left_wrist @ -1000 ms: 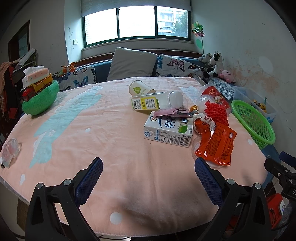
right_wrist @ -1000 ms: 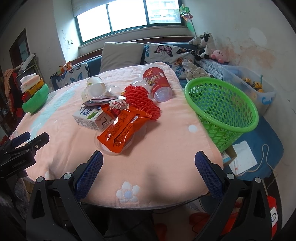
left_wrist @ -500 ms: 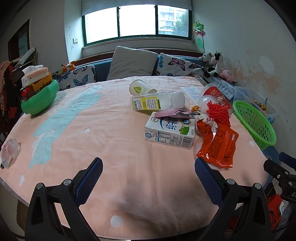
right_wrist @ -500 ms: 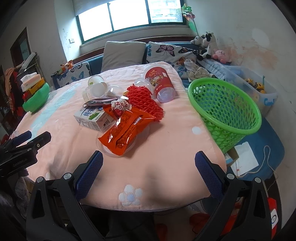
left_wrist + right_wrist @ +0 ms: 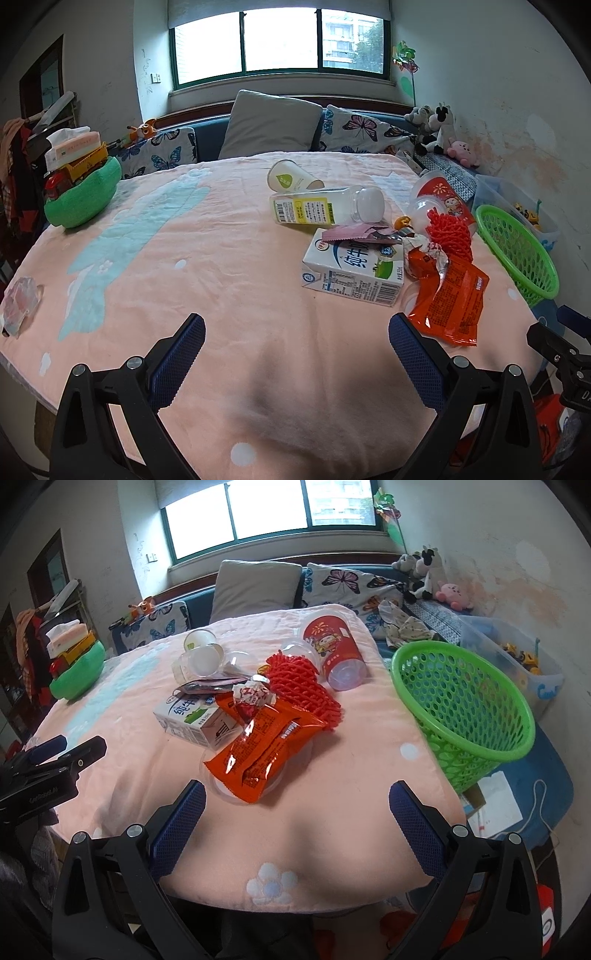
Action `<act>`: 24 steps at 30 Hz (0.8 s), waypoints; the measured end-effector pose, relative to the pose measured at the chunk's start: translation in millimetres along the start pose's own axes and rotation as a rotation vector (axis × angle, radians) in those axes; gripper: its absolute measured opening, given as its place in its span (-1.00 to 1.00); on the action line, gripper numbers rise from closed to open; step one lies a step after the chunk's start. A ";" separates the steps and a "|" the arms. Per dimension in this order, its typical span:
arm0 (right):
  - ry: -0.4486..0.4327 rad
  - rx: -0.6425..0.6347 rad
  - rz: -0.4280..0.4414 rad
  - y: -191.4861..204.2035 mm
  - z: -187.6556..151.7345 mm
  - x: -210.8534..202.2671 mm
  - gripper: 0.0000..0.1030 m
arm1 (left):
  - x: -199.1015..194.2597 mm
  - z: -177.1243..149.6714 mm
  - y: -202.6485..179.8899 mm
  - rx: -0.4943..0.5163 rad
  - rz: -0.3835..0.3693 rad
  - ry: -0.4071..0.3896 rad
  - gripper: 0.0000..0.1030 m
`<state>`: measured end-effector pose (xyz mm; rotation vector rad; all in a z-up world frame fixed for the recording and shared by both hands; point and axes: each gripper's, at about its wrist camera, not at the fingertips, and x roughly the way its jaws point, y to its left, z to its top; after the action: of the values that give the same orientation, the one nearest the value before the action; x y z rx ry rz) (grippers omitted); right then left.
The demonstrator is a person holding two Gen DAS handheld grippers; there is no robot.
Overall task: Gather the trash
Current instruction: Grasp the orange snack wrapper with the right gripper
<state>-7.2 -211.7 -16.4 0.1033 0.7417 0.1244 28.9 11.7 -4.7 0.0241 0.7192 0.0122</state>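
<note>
Covering the table (image 5: 369, 812), a pink cloth carried the trash; green basket (image 5: 461, 709) at 3 o'clock; milk carton (image 5: 192, 720), orange wrapper (image 5: 266, 757) at 12. Right gripper (image 5: 295, 812) and left gripper (image 5: 295, 343) spread, empty. Risk: the wrapper's slick film slipping the pinch.

Pink-clothed table (image 5: 229, 280) under milk carton (image 5: 351, 271), orange wrapper (image 5: 448, 301), bottle (image 5: 325, 209), red cup (image 5: 334, 646).
</note>
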 end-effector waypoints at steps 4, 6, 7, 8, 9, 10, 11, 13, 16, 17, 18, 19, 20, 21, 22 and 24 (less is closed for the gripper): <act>-0.003 -0.002 0.014 3.1 6.0 6.9 0.91 | 2.0 4.0 5.0 -0.009 0.010 -0.003 0.88; 0.001 -0.002 0.022 3.4 9.0 10.9 0.91 | 3.5 5.5 7.4 -0.013 0.015 -0.002 0.88; 0.002 -0.001 0.026 3.8 9.9 12.7 0.91 | 4.4 6.2 8.5 -0.015 0.016 -0.001 0.88; 0.005 0.001 0.030 4.2 10.7 15.2 0.91 | 5.4 6.9 9.4 -0.017 0.017 -0.001 0.88; 0.017 0.005 0.037 4.4 12.1 20.1 0.91 | 6.4 7.7 10.3 -0.018 0.018 0.000 0.88; 0.024 0.009 0.043 4.8 13.1 23.8 0.91 | 7.4 8.5 11.3 -0.021 0.019 0.000 0.88; 0.030 0.012 0.047 5.2 14.0 26.5 0.91 | 8.4 9.7 11.9 -0.024 0.018 0.001 0.88; 0.045 0.023 0.054 7.3 16.1 35.0 0.91 | 10.4 11.5 13.8 -0.027 0.022 0.002 0.88; 0.069 0.042 0.064 10.1 18.7 47.7 0.91 | 12.9 13.7 18.6 -0.036 0.024 0.004 0.88; 0.077 0.047 0.064 11.6 19.8 52.0 0.90 | 14.1 14.4 19.8 -0.040 0.025 0.005 0.88; 0.080 0.048 0.064 13.6 21.0 54.9 0.90 | 15.4 15.0 21.7 -0.044 0.027 0.006 0.88; 0.085 0.051 0.059 15.7 22.3 59.7 0.89 | 16.6 15.4 23.5 -0.048 0.027 0.009 0.88; 0.091 0.055 0.056 17.4 23.4 63.7 0.87 | 17.9 15.6 25.2 -0.052 0.027 0.011 0.88; 0.096 0.057 0.054 19.0 24.6 67.2 0.87 | 19.1 15.7 26.8 -0.055 0.027 0.013 0.88; 0.098 0.059 0.052 20.0 25.6 70.1 0.86 | 20.4 15.8 28.4 -0.057 0.027 0.015 0.88; 0.107 0.069 0.033 21.6 28.7 79.4 0.85 | 24.5 16.3 31.4 -0.065 0.026 0.021 0.88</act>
<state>68.6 -180.0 -45.3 0.1756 0.8516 0.1368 58.0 43.3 -7.8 -0.0287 0.7395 0.0602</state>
